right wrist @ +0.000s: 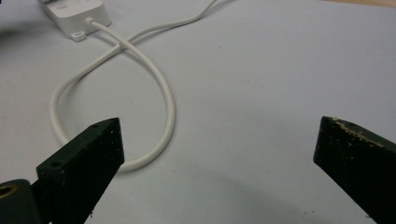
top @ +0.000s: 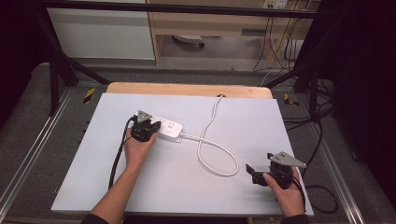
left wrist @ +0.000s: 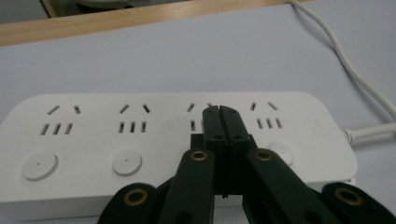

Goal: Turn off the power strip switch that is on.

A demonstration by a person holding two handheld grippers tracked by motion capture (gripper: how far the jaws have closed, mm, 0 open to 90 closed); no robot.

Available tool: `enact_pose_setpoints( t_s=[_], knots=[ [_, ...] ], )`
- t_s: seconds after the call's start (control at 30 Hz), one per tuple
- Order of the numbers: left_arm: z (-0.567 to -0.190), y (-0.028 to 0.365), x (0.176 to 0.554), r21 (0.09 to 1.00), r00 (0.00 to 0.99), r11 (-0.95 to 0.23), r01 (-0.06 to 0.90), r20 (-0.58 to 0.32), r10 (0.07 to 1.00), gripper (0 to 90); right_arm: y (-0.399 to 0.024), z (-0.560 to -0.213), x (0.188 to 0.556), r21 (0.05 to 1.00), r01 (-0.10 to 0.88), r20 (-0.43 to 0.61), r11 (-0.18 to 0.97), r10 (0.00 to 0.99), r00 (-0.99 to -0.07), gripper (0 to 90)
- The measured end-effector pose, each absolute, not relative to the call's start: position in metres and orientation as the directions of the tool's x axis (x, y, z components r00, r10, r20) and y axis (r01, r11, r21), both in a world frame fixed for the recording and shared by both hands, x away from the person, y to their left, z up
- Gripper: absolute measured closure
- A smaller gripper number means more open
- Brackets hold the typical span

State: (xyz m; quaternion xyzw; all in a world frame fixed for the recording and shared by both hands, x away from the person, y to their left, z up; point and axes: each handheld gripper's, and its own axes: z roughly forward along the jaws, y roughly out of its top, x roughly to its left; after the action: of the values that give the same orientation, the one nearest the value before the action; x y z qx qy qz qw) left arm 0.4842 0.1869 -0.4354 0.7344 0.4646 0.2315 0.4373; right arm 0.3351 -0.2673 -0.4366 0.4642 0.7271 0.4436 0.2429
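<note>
The left gripper [left wrist: 218, 108] leans over the power strip [left wrist: 154, 140], jaws pressed together, while the right gripper [right wrist: 219, 140] rests low with jaws spread wide, holding nothing.

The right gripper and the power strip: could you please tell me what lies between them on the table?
In the high view, the strip's white cable loops between the right gripper and the power strip.

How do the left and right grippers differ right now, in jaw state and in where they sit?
The black two-jaw left gripper has its jaws shut together, over the white four-outlet power strip; the black two-jaw right gripper has its jaws wide apart with nothing between them. The left sits mid-table, the right near the table's front right corner. Each is hand-held.
</note>
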Motion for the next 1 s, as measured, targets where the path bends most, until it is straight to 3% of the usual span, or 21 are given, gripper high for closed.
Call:
enact_pose_setpoints(
  t_s=[0.73, 1.0],
  knots=[
    [-0.424, 0.201, 0.485, 0.868, 0.469, -0.152, 0.473, -0.102, 0.877, 90.0, -0.267, -0.438, 0.337, 0.868, 0.463, 0.059, 0.18, 0.888, -0.456, 2.3],
    [-0.421, 0.204, 0.485, 0.88, 0.458, -0.131, 0.456, -0.106, 0.883, 59.0, -0.268, -0.438, 0.337, 0.868, 0.462, 0.057, 0.182, 0.888, -0.456, 2.3]
  ],
)
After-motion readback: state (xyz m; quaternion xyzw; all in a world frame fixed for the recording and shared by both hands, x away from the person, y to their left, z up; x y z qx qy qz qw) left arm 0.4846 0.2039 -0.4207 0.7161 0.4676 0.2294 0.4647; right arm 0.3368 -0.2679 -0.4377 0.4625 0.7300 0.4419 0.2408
